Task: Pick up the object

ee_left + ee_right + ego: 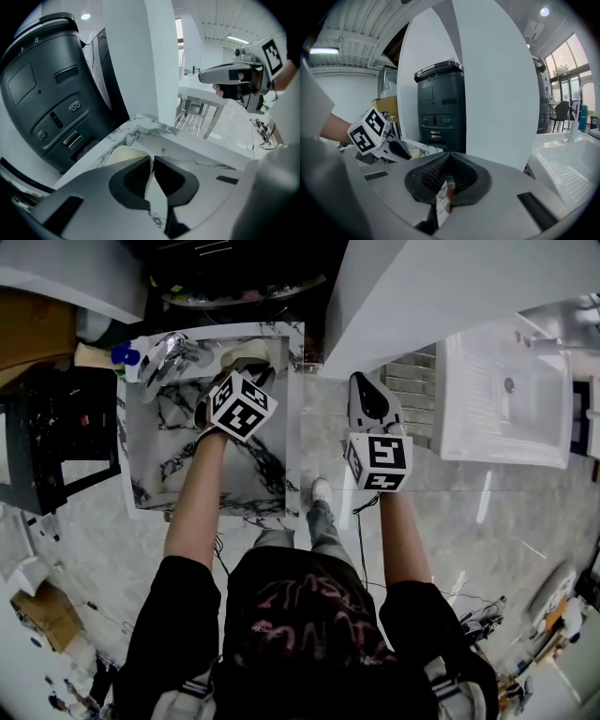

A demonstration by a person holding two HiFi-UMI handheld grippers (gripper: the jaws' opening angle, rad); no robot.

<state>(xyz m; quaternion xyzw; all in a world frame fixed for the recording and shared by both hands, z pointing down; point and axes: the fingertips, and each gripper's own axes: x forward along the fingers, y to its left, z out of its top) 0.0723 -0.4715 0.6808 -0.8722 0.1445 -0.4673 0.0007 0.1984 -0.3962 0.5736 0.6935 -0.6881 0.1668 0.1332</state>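
The object is a thin cream-coloured piece (247, 353) lying at the back of the marble basin (157, 457). My left gripper (240, 371) reaches over the basin onto it. In the left gripper view its jaws (152, 158) are pinched on the edge of the cream piece (123, 154), which runs between the pads. My right gripper (362, 381) hangs over the tiled floor to the right of the basin. Its jaws (448, 157) are shut and empty. Only floor shows below them.
A chrome faucet (167, 354) and a blue-capped bottle (125, 354) sit at the basin's back left. A black bin (51, 93) and a white column (136, 56) stand just beyond it. A white sink (506, 399) lies to the right. The person's shoe (321, 491) is on the floor.
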